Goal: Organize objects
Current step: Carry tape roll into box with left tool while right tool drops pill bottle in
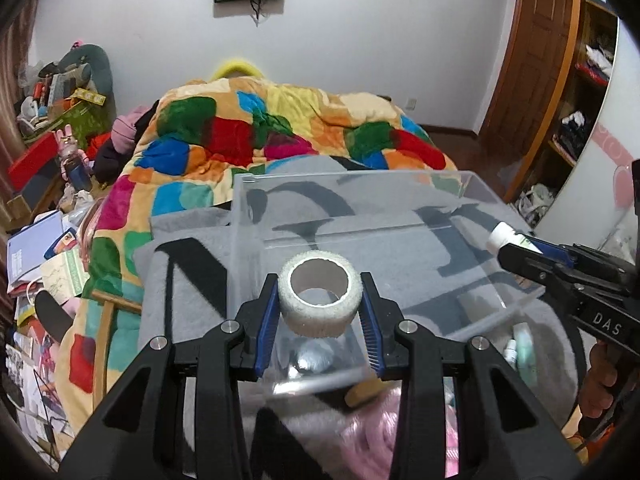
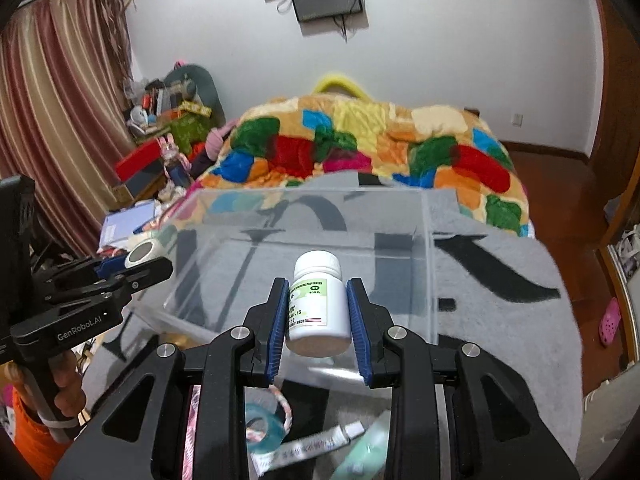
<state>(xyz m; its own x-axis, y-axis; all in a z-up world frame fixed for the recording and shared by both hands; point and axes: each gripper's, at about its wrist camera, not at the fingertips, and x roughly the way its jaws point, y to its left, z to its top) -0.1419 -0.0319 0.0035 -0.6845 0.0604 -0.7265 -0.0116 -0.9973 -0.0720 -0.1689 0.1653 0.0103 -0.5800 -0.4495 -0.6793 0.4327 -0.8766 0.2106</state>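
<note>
Both tools loaded, mid-carry toward the clear box (image 1: 460, 216). My left gripper (image 1: 320, 304) has its jaws pinching a white bandage roll (image 1: 320, 300), hole facing up, centre of the left wrist view, held above the box's near edge. My right gripper (image 2: 318, 312) has its jaws pinching a white pill bottle (image 2: 318, 304) with a green label, cap away from the camera, lower centre of the right wrist view, also over the near side of the box. The box sits on a grey blanket (image 2: 500, 280) on the bed, patchwork quilt (image 1: 280, 128) behind it in the upper middle of the frame.

Step, as I judge it: transport and drop-in; neither item is in the box yet, and it looks empty.

Leftovers at the bottom of the right view: blue tape roll (image 2: 262, 428), ointment tube (image 2: 308, 446).

Next: push each load forward past the near wall, lower inside, then spread the jaws. One at a time, keeping the two tools apart. The walls are transparent, so the edges are hard to read.
</note>
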